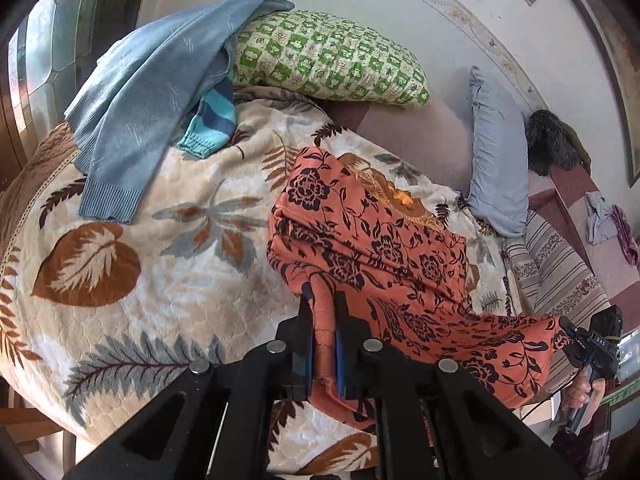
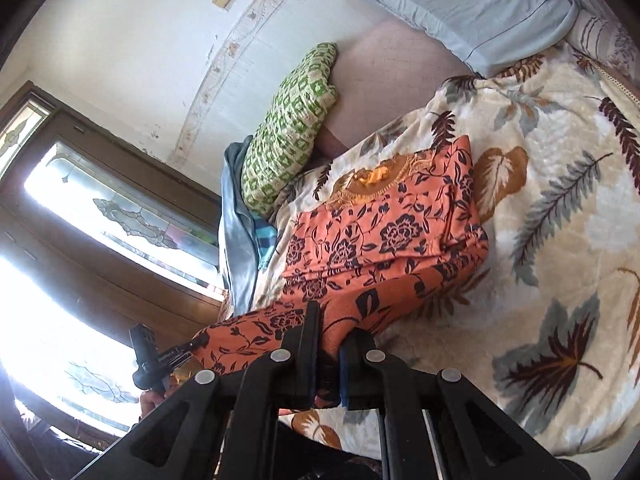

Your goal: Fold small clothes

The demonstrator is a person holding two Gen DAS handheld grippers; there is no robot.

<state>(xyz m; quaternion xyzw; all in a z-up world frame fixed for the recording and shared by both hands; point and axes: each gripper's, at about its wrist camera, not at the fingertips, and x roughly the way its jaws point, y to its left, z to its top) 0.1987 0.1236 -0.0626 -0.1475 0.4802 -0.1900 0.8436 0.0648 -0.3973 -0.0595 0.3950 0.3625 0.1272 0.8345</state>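
An orange garment with a dark flower print [image 1: 384, 248] lies partly folded on the leaf-pattern blanket [image 1: 132, 240]; it also shows in the right wrist view [image 2: 372, 232]. My left gripper [image 1: 324, 300] is shut on one lower corner of the garment and lifts it. My right gripper [image 2: 334, 316] is shut on the other lower corner. The right gripper shows in the left wrist view [image 1: 564, 330] at the far right, holding the hem. The left gripper shows in the right wrist view [image 2: 192, 346] at the lower left. The hem is stretched between them above the bed's near edge.
A blue sweater [image 1: 148, 92] and a striped blue piece [image 1: 214, 120] lie at the back left by a green checked pillow [image 1: 328, 60]. A grey-blue pillow [image 1: 500, 152] leans at the wall. A window with patterned glass [image 2: 120, 216] is on the left.
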